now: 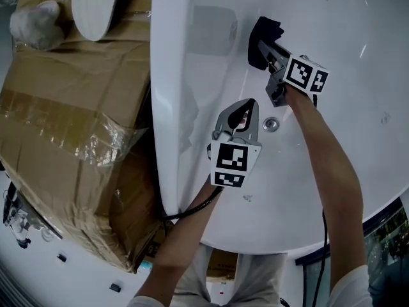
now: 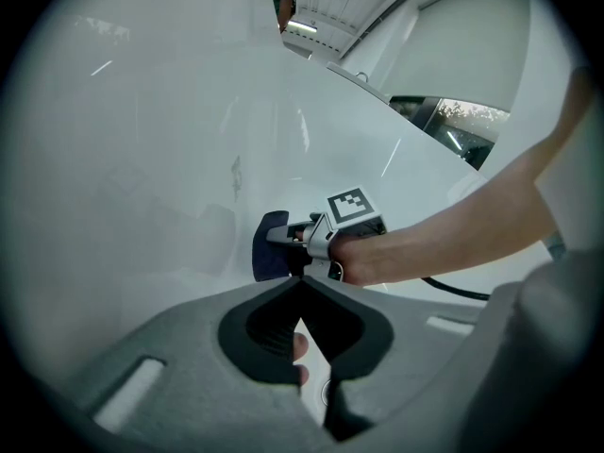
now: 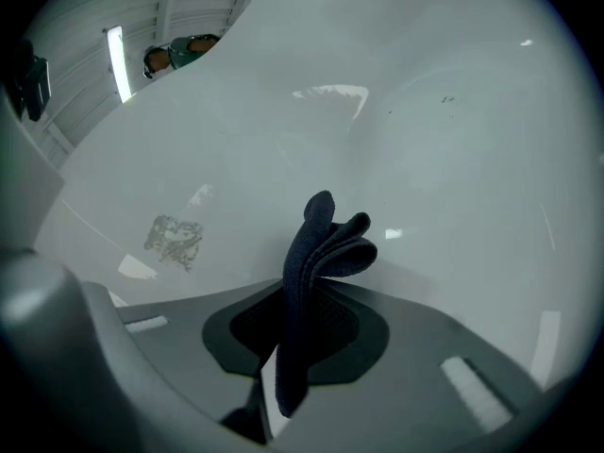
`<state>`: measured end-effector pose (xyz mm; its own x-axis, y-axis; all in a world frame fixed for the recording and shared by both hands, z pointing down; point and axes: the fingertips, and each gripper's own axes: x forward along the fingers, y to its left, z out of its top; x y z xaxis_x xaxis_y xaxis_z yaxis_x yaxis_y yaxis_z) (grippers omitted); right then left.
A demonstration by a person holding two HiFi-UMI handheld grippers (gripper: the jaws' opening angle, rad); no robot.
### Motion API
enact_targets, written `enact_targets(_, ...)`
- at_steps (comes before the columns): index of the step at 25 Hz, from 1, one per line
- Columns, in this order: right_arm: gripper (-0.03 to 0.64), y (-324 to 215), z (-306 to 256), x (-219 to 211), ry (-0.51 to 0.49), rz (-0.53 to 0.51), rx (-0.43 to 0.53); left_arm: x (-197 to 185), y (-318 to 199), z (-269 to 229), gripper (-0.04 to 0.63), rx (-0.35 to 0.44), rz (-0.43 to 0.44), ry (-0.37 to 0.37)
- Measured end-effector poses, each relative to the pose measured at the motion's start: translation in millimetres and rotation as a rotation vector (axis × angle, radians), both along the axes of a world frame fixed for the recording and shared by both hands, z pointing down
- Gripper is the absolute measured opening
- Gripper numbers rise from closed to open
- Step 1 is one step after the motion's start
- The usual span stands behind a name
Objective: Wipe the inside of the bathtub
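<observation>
The white bathtub (image 1: 358, 139) fills most of the head view. My right gripper (image 1: 259, 45) reaches into it and is shut on a dark blue folded cloth (image 1: 264, 32), which is held against the tub's inner wall. In the right gripper view the cloth (image 3: 326, 243) sticks up from between the jaws, close to the wall (image 3: 425, 111). My left gripper (image 1: 249, 104) hangs over the tub floor close to the drain (image 1: 271, 125), shut, with nothing in it. The left gripper view shows its tips meeting (image 2: 300, 283), and beyond them the right gripper (image 2: 291, 245) with the cloth (image 2: 269, 245).
A large taped cardboard box (image 1: 70, 126) stands against the tub's left side, with a white oval object (image 1: 96, 5) and a wrapped bundle (image 1: 35, 24) on it. A grey smudge (image 3: 175, 241) marks the tub wall. A black cable (image 1: 192, 206) trails from my left gripper.
</observation>
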<state>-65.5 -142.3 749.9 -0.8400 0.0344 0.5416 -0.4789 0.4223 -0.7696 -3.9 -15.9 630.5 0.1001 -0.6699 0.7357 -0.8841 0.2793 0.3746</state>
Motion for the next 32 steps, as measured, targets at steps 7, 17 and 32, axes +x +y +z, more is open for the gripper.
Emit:
enact_targets(7,0.049,-16.5,33.8,1.8,0.14,0.04,-0.009,-1.4,1.2,5.2,-0.002,-0.002,-0.021,0.013)
enact_targets(17,0.049,-7.3,43.5,-9.3,0.143,-0.037,-0.003,-1.4,3.5,12.5,-0.002,-0.018,-0.053,0.045)
enact_targets(32,0.049,24.5,9.5,-35.5,0.005,-0.079,-0.06,4.3,1.1,8.7,-0.002,-0.019,-0.028,0.052)
